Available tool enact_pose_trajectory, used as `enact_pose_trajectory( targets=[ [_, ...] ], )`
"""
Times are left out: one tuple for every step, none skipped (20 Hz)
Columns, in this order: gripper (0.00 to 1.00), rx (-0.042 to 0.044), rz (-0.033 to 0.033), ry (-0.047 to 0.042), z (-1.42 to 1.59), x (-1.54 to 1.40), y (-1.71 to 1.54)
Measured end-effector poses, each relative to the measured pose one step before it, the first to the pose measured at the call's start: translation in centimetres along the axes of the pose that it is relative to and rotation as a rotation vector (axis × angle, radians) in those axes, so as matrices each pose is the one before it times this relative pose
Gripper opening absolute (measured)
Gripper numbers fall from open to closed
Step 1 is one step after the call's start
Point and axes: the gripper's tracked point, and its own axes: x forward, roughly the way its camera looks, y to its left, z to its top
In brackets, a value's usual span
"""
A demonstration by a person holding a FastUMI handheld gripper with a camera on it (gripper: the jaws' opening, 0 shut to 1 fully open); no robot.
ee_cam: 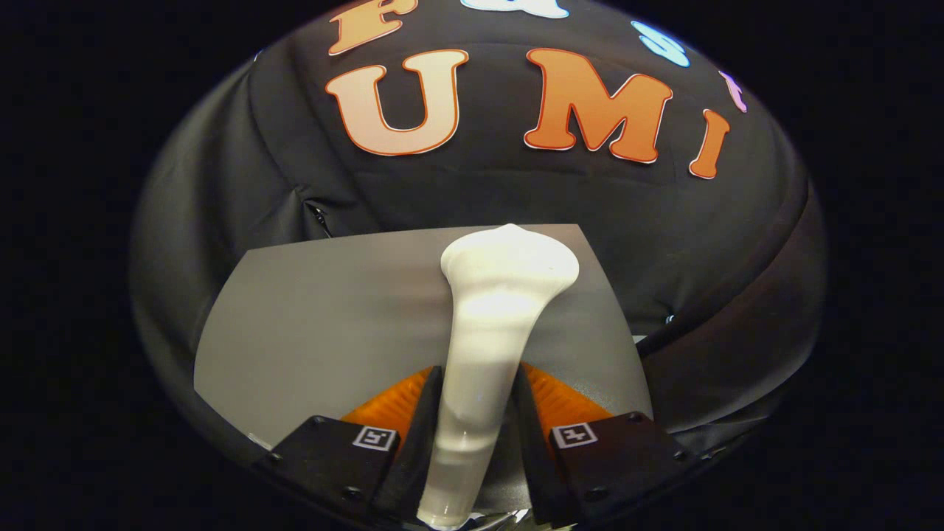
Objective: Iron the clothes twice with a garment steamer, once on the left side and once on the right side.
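- One gripper (476,402) in the gripper view, jaws narrowed and clenched on the slim handle of a garment steamer (495,310); both fingers (422,420) press its sides.
- One steamer, white, handle running forward between the fingers, flared head just beyond them.
- Head lies over a grey surface (317,324), tilted slightly right.
- One black cloth wall (221,192) beyond the surface.
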Motion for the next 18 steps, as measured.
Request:
enact_pose_trajectory(
  targets=[
    [0.6,-0.00948,-0.00533,0.01128,-0.196,-0.022,-0.106],
    [0.58,0.00593,-0.00303,-0.00241,0.115,-0.086,0.03],
    [0.55,0.01282,0.00659,0.00452,-0.145,-0.127,0.068],
    [0.52,0.01546,0.0198,-0.00666,0.032,0.075,0.334],
    [0.49,0.01515,0.03207,-0.01055,0.208,-0.541,0.459],
    [0.45,0.00734,0.02601,-0.01226,0.005,-0.382,0.428],
    [0.42,-0.01542,0.00875,0.00364,-0.373,-0.795,0.135],
    [0.38,-0.01662,0.01951,-0.00399,-0.528,-0.745,0.042],
    [0.38,-0.00695,0.02108,-0.02778,-0.151,-0.946,0.22],
    [0.38,-0.0028,0.01473,-0.03134,-0.142,-1.191,0.043],
    [0.36,-0.001,0.01454,-0.02085,-0.527,-1.313,-0.094],
    [0.33,-0.00313,0.01119,-0.02452,-0.201,-1.26,-0.167],
    [0.33,-0.00693,0.00754,-0.02342,-0.082,-1.352,-0.175],
    [0.33,-0.01092,0.00879,-0.02368,0.274,-1.414,-0.132],
    [0.33,-0.004,0.00723,-0.02796,0.395,-1.582,-0.297],
    [0.33,-0.00164,0.00754,-0.0217,0.362,-1.764,-0.246],
    [0.33,-0.00031,0.00772,-0.0233,0.438,-1.722,-0.241],
    [0.33,-0.00466,0.00552,-0.02143,0.491,-1.633,-0.253]
  ],
)
